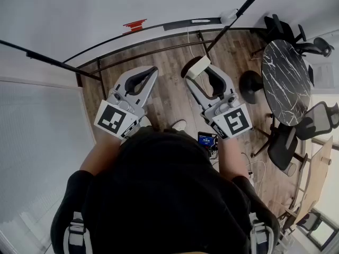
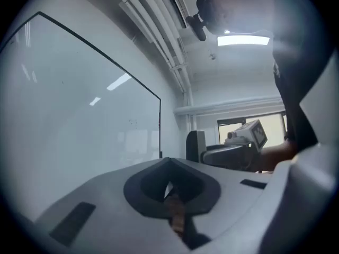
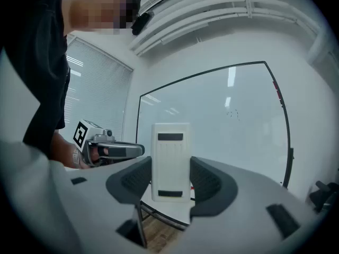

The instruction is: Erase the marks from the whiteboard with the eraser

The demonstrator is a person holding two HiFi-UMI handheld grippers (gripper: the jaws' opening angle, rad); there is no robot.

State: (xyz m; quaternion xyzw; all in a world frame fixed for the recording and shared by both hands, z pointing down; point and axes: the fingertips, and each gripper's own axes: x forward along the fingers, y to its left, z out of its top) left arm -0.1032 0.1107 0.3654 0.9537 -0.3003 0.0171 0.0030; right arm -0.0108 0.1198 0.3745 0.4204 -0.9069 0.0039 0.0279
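Status, left to right. Left gripper (image 1: 152, 70) sits in front of the whiteboard (image 1: 106, 9), short of its lower edge and not touching it. Its jaws are clenched tip to tip on nothing, and only floor shows through the gap behind the tips. It isn't needed for the wipe, so I'd park it clear of the whiteboard so it can't smear or bump.

Red marker (image 1: 135, 24) lies on the ledge (image 1: 190, 23) along the whiteboard's lower edge. Avoid knocking it on the way in.

Right gripper (image 1: 200, 73) is also short of the whiteboard, beside the left one. Its jaws are grasping the eraser (image 1: 196, 66) across its narrow sides, with the eraser upright and sticking out past the tips. It looks seated square, with no visible tilt.

Marks (image 3: 233, 113) are faint, small and high on the whiteboard, toward its right edge and well apart from the eraser. Wiping hasn't started, I'd say.

Step in hand is the approach:
- Raise the right gripper to the height of the marks.
- Turn the eraser so its felt face lands flat on the whiteboard, not on an edge.
- Press lightly and evenly, using short overlapping strokes across the marks.

Main risk is the eraser pivoting in the jaws under a side load, so push along the jaws' line rather than across it.
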